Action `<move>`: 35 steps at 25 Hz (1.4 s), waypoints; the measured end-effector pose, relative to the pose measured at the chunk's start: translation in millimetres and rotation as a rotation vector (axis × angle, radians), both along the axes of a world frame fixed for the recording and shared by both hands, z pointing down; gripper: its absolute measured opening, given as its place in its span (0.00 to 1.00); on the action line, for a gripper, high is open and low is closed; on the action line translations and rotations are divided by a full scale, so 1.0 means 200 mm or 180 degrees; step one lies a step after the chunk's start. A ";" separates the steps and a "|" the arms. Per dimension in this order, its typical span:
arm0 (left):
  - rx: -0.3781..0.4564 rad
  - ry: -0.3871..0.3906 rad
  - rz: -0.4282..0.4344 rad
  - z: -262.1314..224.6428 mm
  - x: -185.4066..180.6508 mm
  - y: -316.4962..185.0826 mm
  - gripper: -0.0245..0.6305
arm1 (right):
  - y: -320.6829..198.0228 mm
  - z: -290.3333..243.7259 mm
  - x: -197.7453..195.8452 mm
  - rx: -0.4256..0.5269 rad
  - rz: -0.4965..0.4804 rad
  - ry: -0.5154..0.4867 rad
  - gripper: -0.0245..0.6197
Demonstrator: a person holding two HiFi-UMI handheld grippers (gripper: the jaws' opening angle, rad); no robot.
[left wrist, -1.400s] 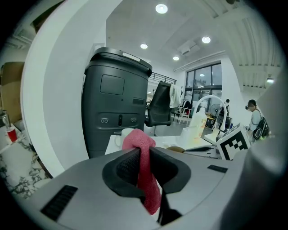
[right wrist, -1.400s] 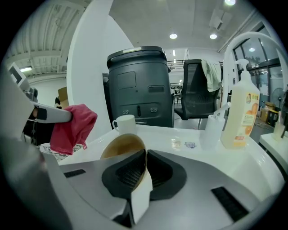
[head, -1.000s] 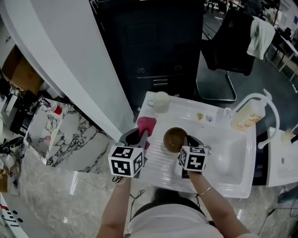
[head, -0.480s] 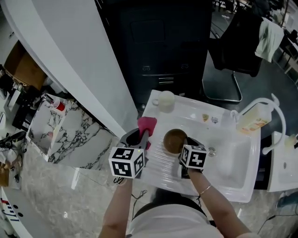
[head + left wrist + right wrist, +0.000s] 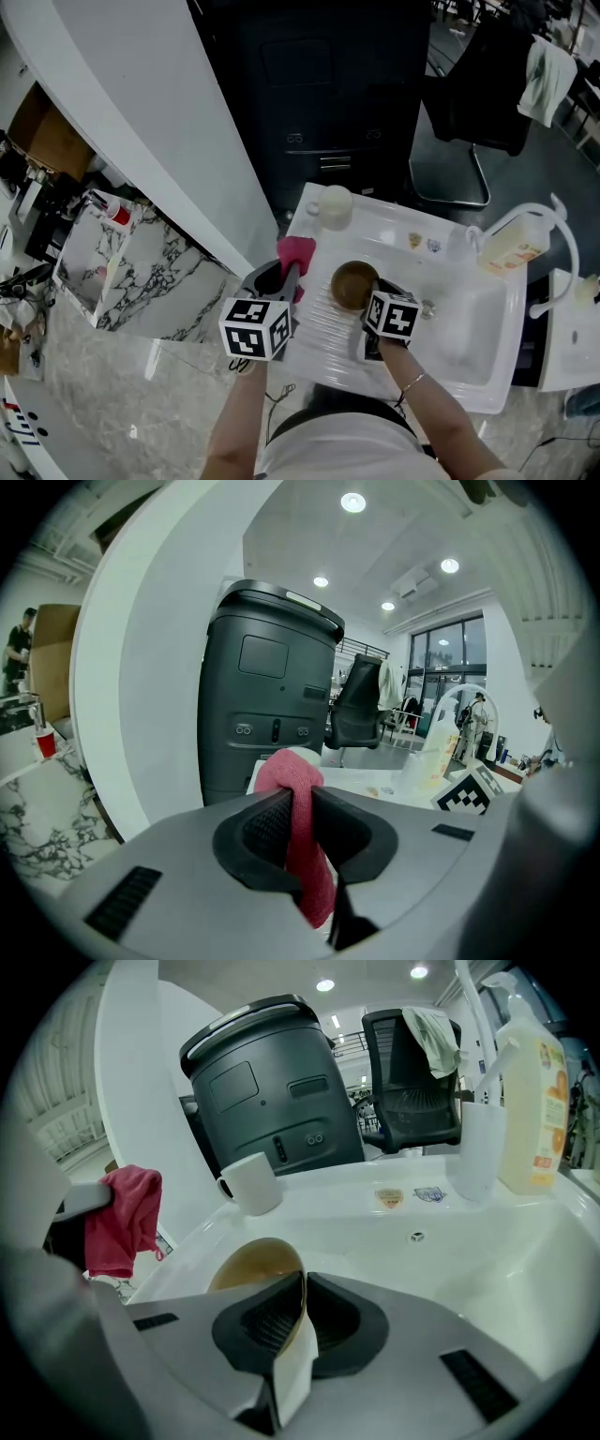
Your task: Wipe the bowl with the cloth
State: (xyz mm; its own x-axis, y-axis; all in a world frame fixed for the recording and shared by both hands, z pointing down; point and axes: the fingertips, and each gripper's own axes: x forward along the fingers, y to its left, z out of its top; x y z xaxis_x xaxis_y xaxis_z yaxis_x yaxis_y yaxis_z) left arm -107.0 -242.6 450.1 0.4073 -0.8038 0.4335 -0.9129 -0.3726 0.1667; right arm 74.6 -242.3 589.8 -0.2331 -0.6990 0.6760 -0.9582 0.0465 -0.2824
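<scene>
A pink cloth is pinched in my left gripper, its bunched end sticking out past the jaws. My right gripper is shut on the near rim of a brown bowl, cream outside, held over the ribbed drainboard. In the right gripper view the cloth hangs to the left of the bowl, apart from it.
A white sink unit holds a basin on the right with a tap and a soap bottle. A white mug stands at its back left corner. Behind are a dark bin and an office chair.
The view has shifted slightly; both grippers keep their holds, and bowl and cloth stay side by side over the drainboard.
</scene>
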 end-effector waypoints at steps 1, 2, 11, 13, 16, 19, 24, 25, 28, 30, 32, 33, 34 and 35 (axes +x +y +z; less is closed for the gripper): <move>0.0000 0.0000 0.0000 0.00 0.01 0.00 0.13 | 0.00 0.00 0.00 -0.0007 0.0005 -0.0012 0.07; -0.0002 -0.0001 -0.0001 0.01 0.01 -0.01 0.13 | -0.01 0.01 0.01 -0.0012 0.0011 -0.0018 0.07; -0.0013 -0.0025 -0.0017 0.01 0.03 -0.02 0.13 | -0.03 0.03 0.04 -0.0068 0.0036 -0.0042 0.08; -0.0017 -0.0028 -0.0026 0.01 0.03 -0.02 0.13 | -0.03 0.04 0.04 -0.0075 0.0023 -0.0043 0.09; -0.0018 -0.0033 -0.0038 0.01 0.03 -0.01 0.13 | -0.04 0.04 0.03 -0.0063 0.0005 -0.0064 0.12; -0.0003 -0.0033 -0.0048 0.01 0.02 -0.01 0.13 | -0.04 0.03 0.02 -0.0017 -0.0012 -0.0099 0.14; 0.0072 -0.0025 -0.0055 -0.01 0.01 0.00 0.13 | -0.05 -0.01 0.03 0.0079 -0.0010 -0.0083 0.18; 0.0090 -0.0022 -0.0055 -0.01 0.01 0.01 0.13 | -0.05 -0.02 0.04 0.0100 -0.0002 -0.0072 0.18; 0.0130 -0.0008 -0.0064 -0.02 0.01 0.02 0.13 | -0.05 -0.05 0.05 0.0185 0.0007 -0.0047 0.18; 0.0144 -0.0006 -0.0060 -0.03 0.01 0.02 0.13 | -0.04 -0.09 0.06 0.0267 0.0001 -0.0012 0.18; 0.0151 -0.0001 -0.0047 -0.02 0.02 0.03 0.13 | -0.04 -0.14 0.07 0.0351 -0.0007 0.0024 0.17; 0.0156 0.0003 -0.0039 -0.02 0.02 0.04 0.13 | -0.03 -0.16 0.07 0.0395 -0.0012 0.0044 0.17; 0.0161 0.0007 -0.0030 -0.03 0.02 0.05 0.13 | -0.02 -0.18 0.07 0.0441 -0.0018 0.0064 0.16; 0.0169 0.0010 -0.0019 -0.03 0.03 0.05 0.13 | -0.02 -0.21 0.07 0.0490 -0.0025 0.0082 0.16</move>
